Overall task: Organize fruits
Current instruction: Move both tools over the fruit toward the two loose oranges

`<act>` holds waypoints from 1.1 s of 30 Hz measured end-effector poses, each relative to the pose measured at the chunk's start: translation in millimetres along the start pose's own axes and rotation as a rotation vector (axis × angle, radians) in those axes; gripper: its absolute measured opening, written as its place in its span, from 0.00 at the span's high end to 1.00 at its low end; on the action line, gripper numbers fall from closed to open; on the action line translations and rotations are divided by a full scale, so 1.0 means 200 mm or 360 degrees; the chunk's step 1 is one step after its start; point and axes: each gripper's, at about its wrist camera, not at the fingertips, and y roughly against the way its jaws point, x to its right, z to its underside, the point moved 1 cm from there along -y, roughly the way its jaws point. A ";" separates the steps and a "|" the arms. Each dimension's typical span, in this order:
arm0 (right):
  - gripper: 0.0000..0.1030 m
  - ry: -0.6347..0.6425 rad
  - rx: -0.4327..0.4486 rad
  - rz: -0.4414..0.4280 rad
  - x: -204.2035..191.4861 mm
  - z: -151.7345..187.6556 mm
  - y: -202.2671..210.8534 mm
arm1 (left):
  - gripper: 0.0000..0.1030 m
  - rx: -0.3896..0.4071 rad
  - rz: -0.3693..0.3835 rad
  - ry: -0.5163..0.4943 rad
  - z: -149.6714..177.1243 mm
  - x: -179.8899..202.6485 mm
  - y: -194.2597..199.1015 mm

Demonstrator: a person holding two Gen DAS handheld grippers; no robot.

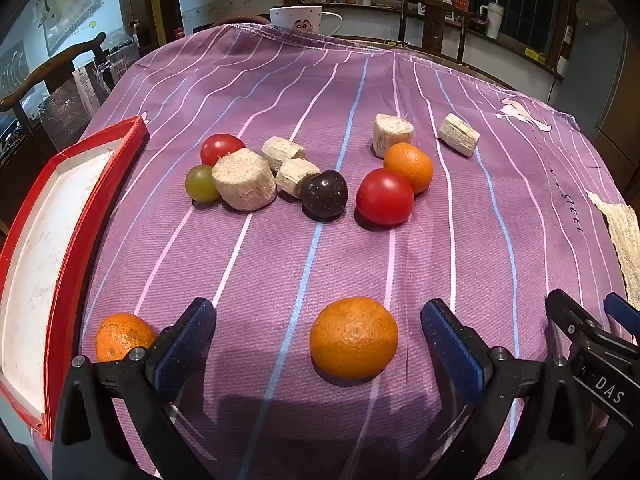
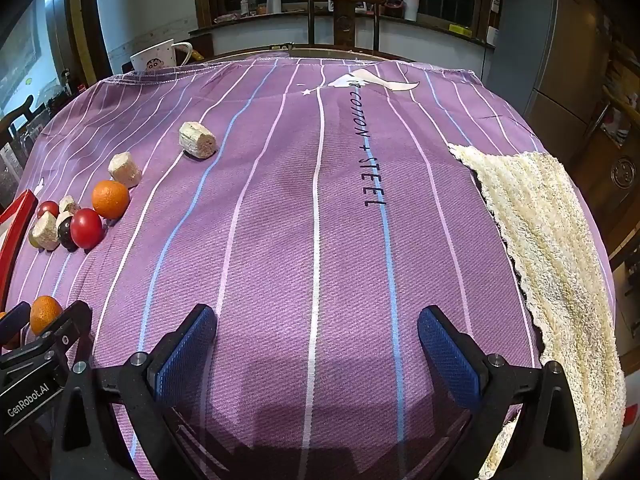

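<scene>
In the left wrist view my left gripper (image 1: 318,332) is open, low over the purple cloth, with an orange (image 1: 353,337) lying between its fingers. Another orange (image 1: 122,336) sits just outside the left finger. Farther off lie a third orange (image 1: 409,166), two red tomatoes (image 1: 384,197) (image 1: 221,148), a dark plum (image 1: 324,195), a green grape (image 1: 201,183) and several pale sugarcane chunks (image 1: 244,179). A red-rimmed white tray (image 1: 48,240) stands at the left. My right gripper (image 2: 317,346) is open and empty over bare cloth; it also shows in the left wrist view (image 1: 592,320).
A cream towel (image 2: 548,248) lies along the table's right edge. A white mug (image 2: 158,56) stands at the far edge. Wooden chairs (image 2: 342,16) stand around the table. The fruit cluster (image 2: 86,228) shows at the right wrist view's left.
</scene>
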 end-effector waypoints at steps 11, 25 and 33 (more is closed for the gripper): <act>0.00 0.0048 -0.0029 -0.0033 0.01 0.04 0.03 | 0.00 -0.0029 0.0054 -0.0056 0.06 -0.02 0.05; 0.00 -0.0203 0.0383 -0.0274 -0.04 0.09 0.47 | 0.00 0.0180 0.0190 -0.0041 0.08 -0.18 0.44; 0.00 -0.0169 0.0333 -0.0331 -0.14 0.18 0.52 | 0.00 0.0005 0.0429 0.0043 0.19 -0.33 0.35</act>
